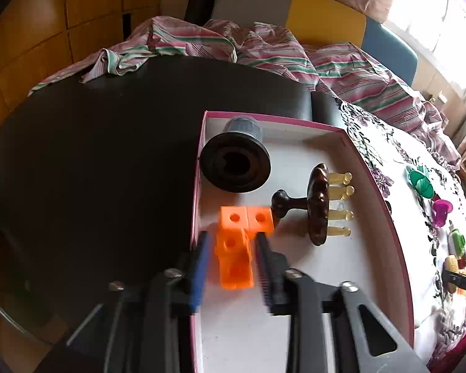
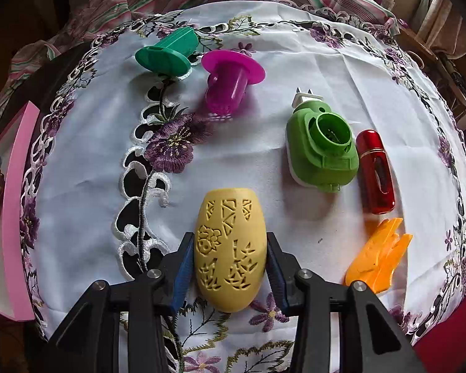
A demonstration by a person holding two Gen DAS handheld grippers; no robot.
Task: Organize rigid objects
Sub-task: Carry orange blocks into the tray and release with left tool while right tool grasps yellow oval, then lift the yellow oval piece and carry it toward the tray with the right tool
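Left gripper (image 1: 231, 259) stands open, seemingly clear of orange block (image 1: 235, 261) between its jaws

Bright daylight came through a window (image 1: 435, 15); wooden panels (image 1: 46, 15) covered the wall, and a striped cloth (image 1: 264, 52) lay crumpled behind the dark table (image 1: 93, 155).

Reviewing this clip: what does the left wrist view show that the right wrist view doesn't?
Left wrist only: the left gripper around the orange block piece inside the pink-rimmed box, beside a black flanged cylinder.

Right wrist only: the right gripper clamped on the yellow carved egg, plus an orange plastic piece.

Shared: green cap, magenta cap.
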